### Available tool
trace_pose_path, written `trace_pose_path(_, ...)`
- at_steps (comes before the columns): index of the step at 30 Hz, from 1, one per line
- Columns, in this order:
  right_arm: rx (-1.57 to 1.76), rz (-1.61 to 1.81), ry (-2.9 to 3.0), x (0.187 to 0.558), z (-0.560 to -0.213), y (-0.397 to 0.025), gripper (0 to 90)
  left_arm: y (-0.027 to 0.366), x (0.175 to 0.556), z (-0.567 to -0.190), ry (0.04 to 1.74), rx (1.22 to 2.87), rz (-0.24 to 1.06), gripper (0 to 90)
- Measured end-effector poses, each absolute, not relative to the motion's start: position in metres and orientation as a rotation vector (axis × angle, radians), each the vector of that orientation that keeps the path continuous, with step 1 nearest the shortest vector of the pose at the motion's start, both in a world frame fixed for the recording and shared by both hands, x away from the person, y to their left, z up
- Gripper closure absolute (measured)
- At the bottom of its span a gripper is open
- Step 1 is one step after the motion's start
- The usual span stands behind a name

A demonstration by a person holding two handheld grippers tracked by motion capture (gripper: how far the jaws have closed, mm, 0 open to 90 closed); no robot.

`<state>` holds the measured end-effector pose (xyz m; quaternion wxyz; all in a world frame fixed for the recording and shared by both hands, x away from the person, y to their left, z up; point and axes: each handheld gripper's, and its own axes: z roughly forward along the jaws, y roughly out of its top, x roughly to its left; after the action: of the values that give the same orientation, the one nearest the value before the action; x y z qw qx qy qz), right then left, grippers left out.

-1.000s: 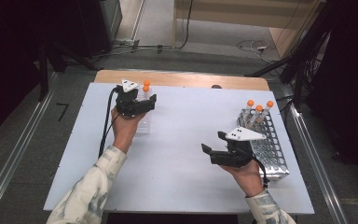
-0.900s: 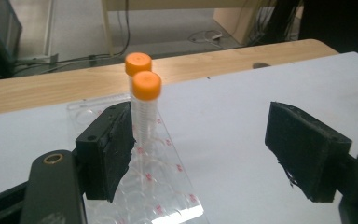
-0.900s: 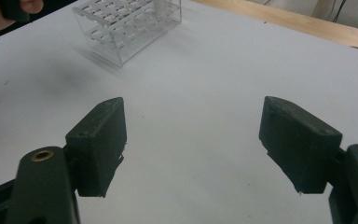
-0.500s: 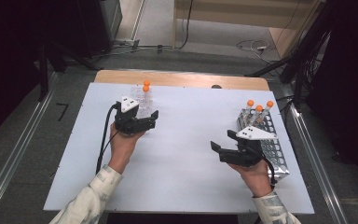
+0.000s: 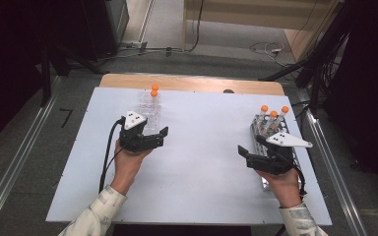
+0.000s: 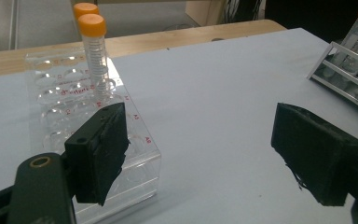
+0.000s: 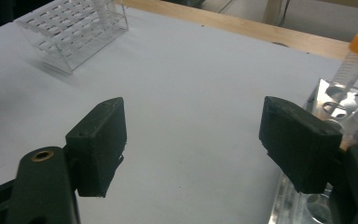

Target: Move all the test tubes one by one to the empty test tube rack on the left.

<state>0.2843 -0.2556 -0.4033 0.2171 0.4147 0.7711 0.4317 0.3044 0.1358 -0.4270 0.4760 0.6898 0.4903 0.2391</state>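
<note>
Orange-capped tubes (image 5: 272, 114) wait in the metal rack (image 5: 259, 129) at right. Your left gripper (image 5: 158, 137) and right gripper (image 5: 245, 154) gape wide, empty. Next, grab one for the clear rack (image 5: 147, 109).

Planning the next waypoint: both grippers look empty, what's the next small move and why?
Probably bring the right gripper over the metal rack toward an orange-capped tube. Its jaws stand wide apart with nothing between them, and the rack sits just beside it holding three tubes. The clear rack by the left gripper holds two tubes with many wells free, so a transfer seems likely.
</note>
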Motion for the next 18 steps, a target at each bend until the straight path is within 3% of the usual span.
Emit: trace_pose_path(18, 1.280, 1.108, 1.961, 0.300, -0.392, -0.326, 21.7, 0.136, 0.299, -0.431, 1.188, 1.685, 0.576, 17.3)
